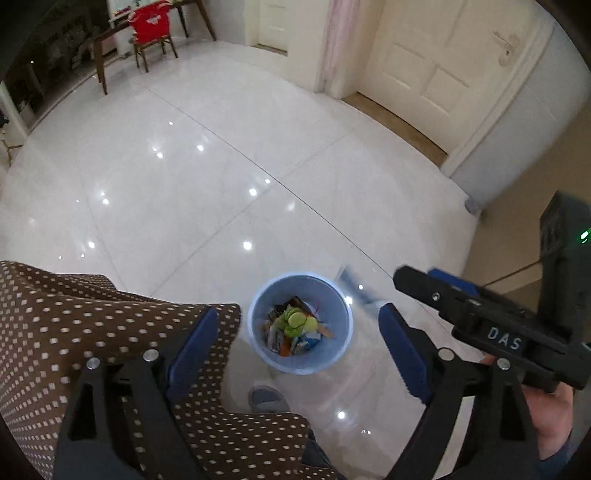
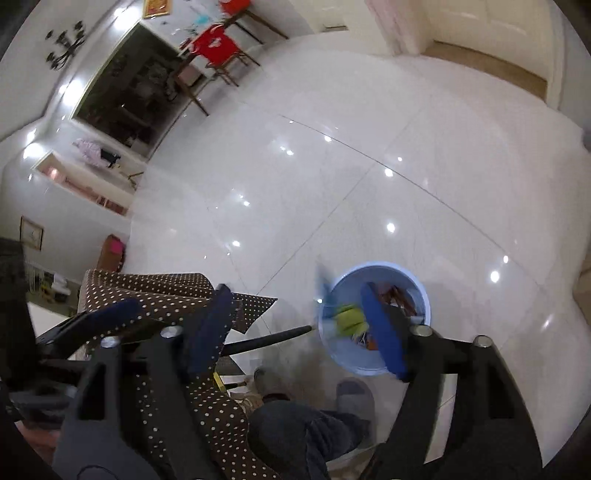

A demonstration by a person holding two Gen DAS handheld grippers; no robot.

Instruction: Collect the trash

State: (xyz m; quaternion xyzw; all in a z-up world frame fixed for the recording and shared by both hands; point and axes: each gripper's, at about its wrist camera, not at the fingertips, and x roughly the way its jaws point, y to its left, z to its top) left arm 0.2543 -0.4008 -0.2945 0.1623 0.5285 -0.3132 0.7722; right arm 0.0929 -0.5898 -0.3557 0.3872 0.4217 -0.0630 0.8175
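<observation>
A light blue waste bin (image 1: 258, 334) stands on the white tiled floor, holding wrappers and green crumpled trash (image 1: 295, 321). It also shows in the right wrist view (image 2: 424, 295). My left gripper (image 1: 297, 341) is open and empty, held high above the bin. My right gripper (image 2: 301, 332) is open and empty above the bin too. Its black body with blue pads (image 1: 448, 277) shows at the right of the left wrist view. A blurred blue-white piece (image 1: 354, 286) is at the bin's far rim, blurred in the right wrist view too (image 2: 323, 286).
A brown cloth with white dots (image 1: 92, 314) covers a surface at the left, beside the bin. The person's legs and grey slippers (image 2: 352, 397) are below. A table and a chair with a red cover (image 1: 151, 26) stand far back. Cream doors (image 1: 424, 62) are at the right.
</observation>
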